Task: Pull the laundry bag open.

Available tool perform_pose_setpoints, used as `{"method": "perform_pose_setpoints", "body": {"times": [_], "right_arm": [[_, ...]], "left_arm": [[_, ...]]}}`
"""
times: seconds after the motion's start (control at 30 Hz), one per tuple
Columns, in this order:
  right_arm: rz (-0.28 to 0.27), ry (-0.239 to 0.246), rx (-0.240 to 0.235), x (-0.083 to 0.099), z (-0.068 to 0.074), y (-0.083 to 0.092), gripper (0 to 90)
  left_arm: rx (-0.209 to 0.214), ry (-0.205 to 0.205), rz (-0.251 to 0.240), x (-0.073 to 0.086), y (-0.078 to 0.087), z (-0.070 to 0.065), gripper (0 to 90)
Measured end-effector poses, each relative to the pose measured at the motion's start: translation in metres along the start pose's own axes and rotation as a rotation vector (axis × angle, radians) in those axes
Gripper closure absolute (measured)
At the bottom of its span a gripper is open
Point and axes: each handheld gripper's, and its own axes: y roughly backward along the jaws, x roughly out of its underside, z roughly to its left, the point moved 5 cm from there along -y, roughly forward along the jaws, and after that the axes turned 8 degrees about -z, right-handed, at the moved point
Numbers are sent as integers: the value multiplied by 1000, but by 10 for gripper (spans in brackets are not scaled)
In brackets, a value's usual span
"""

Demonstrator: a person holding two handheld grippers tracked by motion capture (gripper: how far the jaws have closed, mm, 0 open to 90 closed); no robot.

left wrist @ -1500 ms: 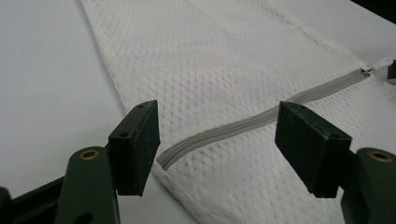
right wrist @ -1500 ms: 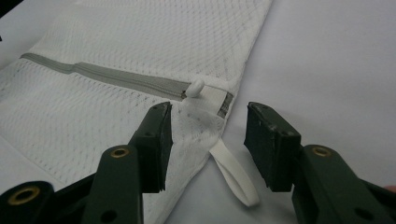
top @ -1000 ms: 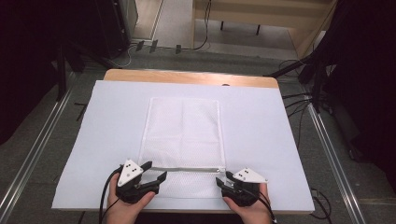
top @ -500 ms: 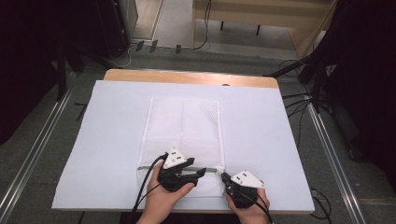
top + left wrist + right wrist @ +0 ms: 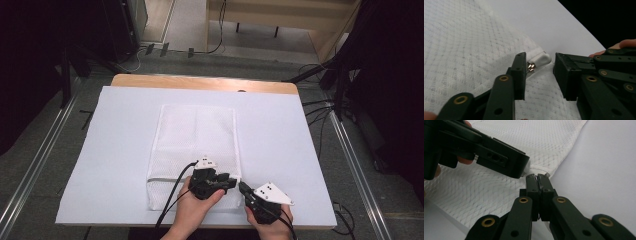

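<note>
A white mesh zip bag (image 5: 197, 135) lies flat on the white sheet, its zip edge towards me. At the bag's near right corner my left gripper (image 5: 231, 182) points right. In the left gripper view it (image 5: 540, 66) stands open with the white zip pull (image 5: 541, 60) between its jaws, untouched. My right gripper (image 5: 243, 188) meets it from the right. In the right gripper view its jaws (image 5: 537, 178) are shut on the bag's corner hem (image 5: 546, 175), with the left gripper's jaw (image 5: 501, 157) and the zip pull (image 5: 527, 166) just beyond.
The white sheet (image 5: 115, 145) covers a wooden table (image 5: 200, 83), with bare sheet on both sides of the bag. Metal rails (image 5: 355, 165) run along the floor left and right. Dark equipment and cables (image 5: 320, 75) stand beyond the far edge.
My left gripper has travelled right along the bag's near edge, from its left corner to the right corner beside my right gripper. The right gripper has barely shifted.
</note>
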Motion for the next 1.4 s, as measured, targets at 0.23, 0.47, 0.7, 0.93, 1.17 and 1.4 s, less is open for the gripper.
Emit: {"method": "perform_pose_setpoints", "body": {"times": [0.23,0.47,0.7,0.93,1.17,1.4], "right_arm": [[-13,3,-14,-2,1,1,900],[-30,-8,-31,-4,1,3,900],[-32,11,-50,-5,4,3,900],[-14,27,-35,-5,5,3,900],[3,52,-8,-7,5,4,900],[10,55,-4,-8,4,5,900]], "left_arm": [[2,56,-6,-3,3,7,703],[42,72,7,-1,5,9,797],[39,82,21,0,5,13,854],[30,56,36,1,6,13,875],[1,23,49,3,10,20,876],[-35,12,54,10,20,32,876]]}}
